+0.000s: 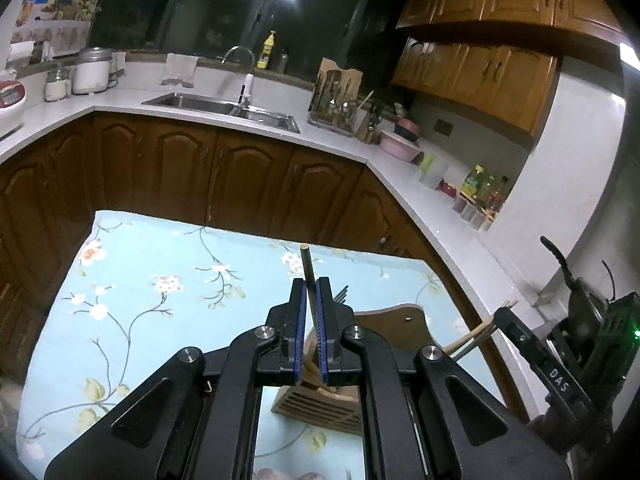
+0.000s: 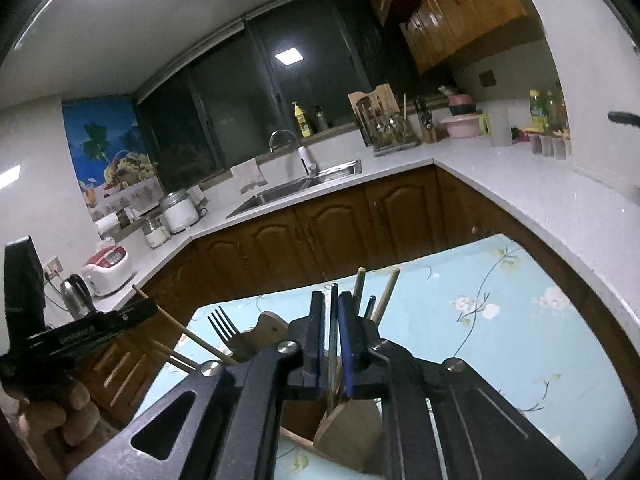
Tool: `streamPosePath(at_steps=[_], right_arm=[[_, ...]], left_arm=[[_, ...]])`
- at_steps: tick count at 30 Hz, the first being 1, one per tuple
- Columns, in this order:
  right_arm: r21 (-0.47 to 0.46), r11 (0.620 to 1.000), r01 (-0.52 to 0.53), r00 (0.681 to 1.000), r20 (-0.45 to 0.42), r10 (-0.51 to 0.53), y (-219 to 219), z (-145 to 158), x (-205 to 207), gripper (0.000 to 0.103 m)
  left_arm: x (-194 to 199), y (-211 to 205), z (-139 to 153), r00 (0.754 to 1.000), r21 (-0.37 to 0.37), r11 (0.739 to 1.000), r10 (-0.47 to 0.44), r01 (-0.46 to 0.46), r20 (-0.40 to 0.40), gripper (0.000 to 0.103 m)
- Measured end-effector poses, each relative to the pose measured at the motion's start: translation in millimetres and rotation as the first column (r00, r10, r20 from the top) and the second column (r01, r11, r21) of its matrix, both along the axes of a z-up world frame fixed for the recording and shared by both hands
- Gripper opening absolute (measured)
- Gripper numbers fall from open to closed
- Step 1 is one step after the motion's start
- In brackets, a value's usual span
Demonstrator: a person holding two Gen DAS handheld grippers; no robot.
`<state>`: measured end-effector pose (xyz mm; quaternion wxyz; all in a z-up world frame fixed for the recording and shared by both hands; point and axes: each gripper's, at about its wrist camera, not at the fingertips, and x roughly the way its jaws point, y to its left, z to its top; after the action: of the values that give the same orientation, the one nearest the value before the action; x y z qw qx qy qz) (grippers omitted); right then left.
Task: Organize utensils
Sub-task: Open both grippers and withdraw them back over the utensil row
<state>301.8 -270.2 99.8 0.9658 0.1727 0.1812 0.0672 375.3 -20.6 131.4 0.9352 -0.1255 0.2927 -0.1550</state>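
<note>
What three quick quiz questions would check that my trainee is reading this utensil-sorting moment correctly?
1. True or false: the left gripper is closed on a thin rod.
2. Where does the wooden holder stand? A: in the sink. B: on the table with the floral cloth. C: on the white countertop.
3. Fill in: the pronged utensil sticking up by the holder is a ____.

Key: 1 true; 2 B; 3 fork.
</note>
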Motion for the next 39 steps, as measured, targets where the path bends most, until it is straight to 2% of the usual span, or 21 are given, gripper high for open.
streamPosePath(at_steps=[1, 2, 3, 4, 5, 7, 10, 12, 13, 16, 21, 26, 30, 35, 39], right_arm=[[0.008, 1.000, -0.004, 1.000, 0.002, 0.004, -1.5, 1.4, -1.5, 0.022], [0.015, 1.000, -0.004, 1.000, 0.009, 0.003, -3.8, 4.0, -4.2, 0.041], [0.026, 1.000, -0.003, 1.000, 0.022, 0.002, -5.7, 6.3, -8.4, 0.052], [0.042, 0.999, -0.006, 0.999, 0.039, 0.005, -8.1, 9.1, -13.0, 0.069], [0.061, 0.998, -0.011, 0.998, 0.062, 0.007, -11.6, 13.2, -19.4, 0.072], [0.079, 0.997, -0.009, 0.996, 0.087, 0.002, -16.4, 20.6, -28.3, 0.074], [0.100, 0.995, 0.000, 0.992, 0.123, -0.013, -24.4, 32.5, -43.1, 0.086], [0.106, 0.994, 0.002, 0.990, 0.141, -0.017, -28.9, 38.2, -54.2, 0.094], [0.107, 0.994, 0.000, 0.989, 0.147, -0.016, -30.4, 39.9, -59.6, 0.097], [0.091, 0.996, 0.004, 0.990, 0.141, -0.017, -32.4, 41.2, -76.0, 0.102], [0.069, 0.998, 0.000, 0.997, 0.074, -0.005, -35.6, 24.8, -103.6, 0.102], [0.071, 0.997, 0.019, 1.000, -0.002, -0.019, -43.5, -3.7, -136.2, 0.102], [0.059, 0.998, 0.038, 0.997, -0.070, -0.034, -45.1, -34.5, -159.2, 0.102], [0.059, 0.997, 0.051, 0.985, -0.168, -0.040, -48.7, -73.4, -174.4, 0.102], [0.076, 0.995, 0.065, 0.974, -0.221, -0.047, -52.1, -96.9, -181.8, 0.102]], left_arm=[[0.0, 0.5, 0.7, 1.000, -0.005, 1.000, -0.005, 0.005, -0.005, 0.009], [-2.3, 1.2, 3.3, 1.000, -0.016, 1.000, -0.011, 0.011, -0.003, 0.016], [-5.2, 2.4, 6.0, 1.000, -0.023, 1.000, -0.015, 0.015, 0.005, 0.025], [-9.7, 3.6, 10.0, 1.000, -0.030, 0.999, -0.013, 0.014, 0.019, 0.030], [-14.9, 5.0, 14.6, 0.999, -0.038, 0.999, -0.010, 0.011, 0.035, 0.040], [-25.9, 7.9, 24.3, 0.998, -0.052, 0.999, -0.004, 0.007, 0.065, 0.049], [-47.0, 13.1, 40.3, 0.994, -0.068, 0.998, 0.012, -0.004, 0.112, 0.070], [-61.7, 18.2, 47.0, 0.989, -0.066, 0.997, 0.045, -0.036, 0.139, 0.097], [-73.1, 22.0, 49.7, 0.985, -0.064, 0.996, 0.070, -0.061, 0.156, 0.100], [-97.1, 30.7, 49.3, 0.981, -0.057, 0.995, 0.091, -0.082, 0.172, 0.103], [-128.3, 39.5, 26.4, 0.988, -0.032, 0.995, 0.098, -0.095, 0.123, 0.103], [-162.2, 35.5, -12.7, 0.992, 0.049, 0.992, 0.114, -0.117, 0.053, 0.103], [-182.5, 27.0, -48.9, 0.996, 0.095, 0.992, 0.083, -0.081, -0.016, 0.103], [-197.5, 25.0, -90.0, 0.992, 0.110, 0.992, 0.070, -0.058, -0.105, 0.103], [-204.3, 22.5, -107.6, 0.986, 0.110, 0.993, 0.066, -0.050, -0.151, 0.103]])
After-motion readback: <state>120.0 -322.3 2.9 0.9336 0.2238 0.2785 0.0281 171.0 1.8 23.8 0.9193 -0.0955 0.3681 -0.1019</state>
